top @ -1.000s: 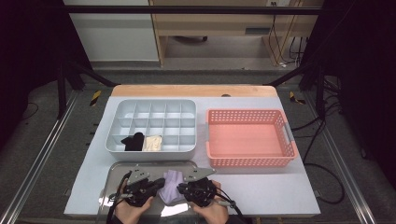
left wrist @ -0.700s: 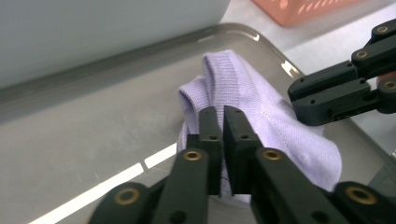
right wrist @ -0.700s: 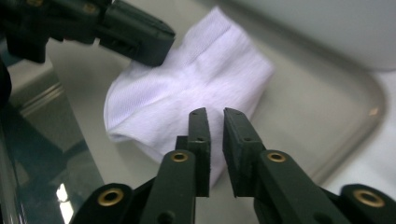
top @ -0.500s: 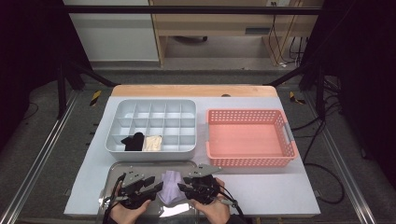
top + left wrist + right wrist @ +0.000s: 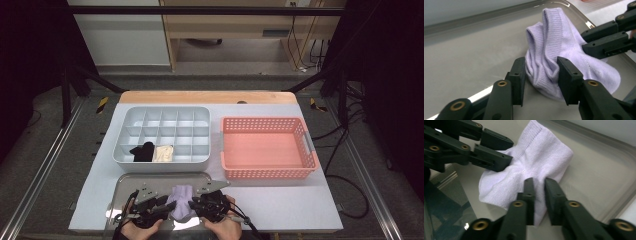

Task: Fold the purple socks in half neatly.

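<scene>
1. Near the front edge of the table, a metal tray lay just before a grey divided organizer, and a lilac sock sat bunched on the tray between the two grippers.
2. From the high view, the left gripper came in at the sock's left side and the right gripper at its right, each held by a hand at the bottom edge.
3. In the left gripper view, the left gripper had its jaws parted to either side of a raised fold at the sock's near end; the knit filled the gap between them, and both jaws touched the fabric.
4. In the right gripper view, the right gripper had its jaws drawn close together, a narrow gap remaining, pinching a thin edge of the sock at its lower border.
5. The same view showed the other gripper's jaws resting against the sock's far left side.
6. The sock lay crumpled, partly standing up in ridges, with its lower part resting on the tray surface.
7. Inside the organizer's front row, a black item and a cream item filled two neighbouring compartments.
8. A pink basket stood just right of the organizer, well apart from the sock.
</scene>
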Demonstrator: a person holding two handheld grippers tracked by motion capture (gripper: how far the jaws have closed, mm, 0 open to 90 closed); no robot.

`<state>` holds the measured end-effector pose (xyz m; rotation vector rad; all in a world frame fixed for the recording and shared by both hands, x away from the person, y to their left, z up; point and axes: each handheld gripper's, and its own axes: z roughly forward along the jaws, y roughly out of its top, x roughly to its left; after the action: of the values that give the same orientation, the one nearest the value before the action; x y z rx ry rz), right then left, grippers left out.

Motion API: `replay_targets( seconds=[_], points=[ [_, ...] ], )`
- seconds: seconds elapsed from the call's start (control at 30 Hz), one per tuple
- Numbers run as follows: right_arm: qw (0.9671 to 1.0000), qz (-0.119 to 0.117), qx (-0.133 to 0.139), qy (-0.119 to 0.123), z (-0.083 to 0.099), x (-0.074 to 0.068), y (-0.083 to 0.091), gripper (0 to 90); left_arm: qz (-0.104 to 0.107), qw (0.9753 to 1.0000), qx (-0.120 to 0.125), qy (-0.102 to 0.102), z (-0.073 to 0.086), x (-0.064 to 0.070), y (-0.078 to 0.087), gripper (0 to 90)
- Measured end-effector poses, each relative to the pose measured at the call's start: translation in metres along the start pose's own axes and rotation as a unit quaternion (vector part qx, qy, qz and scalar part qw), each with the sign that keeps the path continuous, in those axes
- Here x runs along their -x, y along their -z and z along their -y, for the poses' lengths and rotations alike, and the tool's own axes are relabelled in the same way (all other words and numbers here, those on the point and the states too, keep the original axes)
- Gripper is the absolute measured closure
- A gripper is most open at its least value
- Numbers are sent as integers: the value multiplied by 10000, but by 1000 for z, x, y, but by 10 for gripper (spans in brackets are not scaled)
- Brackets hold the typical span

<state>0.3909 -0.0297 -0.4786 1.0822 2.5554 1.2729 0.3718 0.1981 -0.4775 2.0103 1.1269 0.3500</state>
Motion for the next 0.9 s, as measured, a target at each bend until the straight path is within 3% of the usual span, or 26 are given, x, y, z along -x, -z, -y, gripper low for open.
replay_targets(
  seconds=[0.07,0.27,0.43,0.57,0.73,0.9],
  points=[
    [9999,-14,60,-90,-1,3,4,866,44,10000,41,8,-3,1,-5,621],
    [9993,272,177,-197,-4,20,18,866,238,9994,230,-61,-11,4,-20,609],
    [9992,331,200,-139,-3,22,18,768,259,9993,257,76,-14,0,-13,523],
    [9988,325,282,-232,-2,24,25,728,263,9984,498,-70,-23,4,1,523],
    [9984,372,313,-292,1,25,28,712,497,9976,428,-243,-30,15,-6,689],
    [9983,344,295,-358,3,26,25,706,356,9986,200,-324,-31,24,-19,837]
  ],
)
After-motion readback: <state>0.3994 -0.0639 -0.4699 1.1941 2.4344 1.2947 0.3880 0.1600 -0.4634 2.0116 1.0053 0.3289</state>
